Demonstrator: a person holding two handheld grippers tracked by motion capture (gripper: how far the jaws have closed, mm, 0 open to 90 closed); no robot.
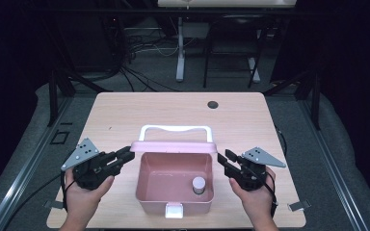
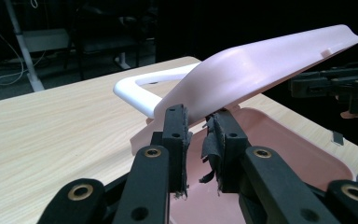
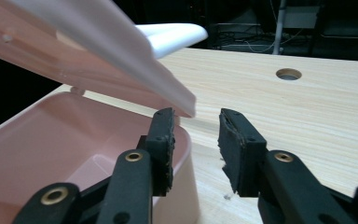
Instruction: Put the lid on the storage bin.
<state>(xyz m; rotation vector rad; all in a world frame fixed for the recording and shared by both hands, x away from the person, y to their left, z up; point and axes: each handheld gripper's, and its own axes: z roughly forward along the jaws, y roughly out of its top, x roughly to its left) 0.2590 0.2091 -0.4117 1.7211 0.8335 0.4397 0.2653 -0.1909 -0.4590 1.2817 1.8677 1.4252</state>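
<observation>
Lid (image 1: 173, 147) raised over box (image 1: 147, 197) on desk (image 1: 125, 110), long axis spanning between left tool (image 1: 125, 155) and right tool (image 1: 223, 161), one end just ahead of each, both tools open, gripping nothing, equally near.

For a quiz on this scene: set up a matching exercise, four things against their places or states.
Things:
1. lid
2. small jar
3. white handle
4. round hole

Places or states:
A. in the tabletop, far side
B. standing inside the pink box, in the corner near the right claw
C. raised, hinged at the box's far edge
D. on the lid, beyond the box

Pairs: 1-C, 2-B, 3-D, 4-A
</observation>
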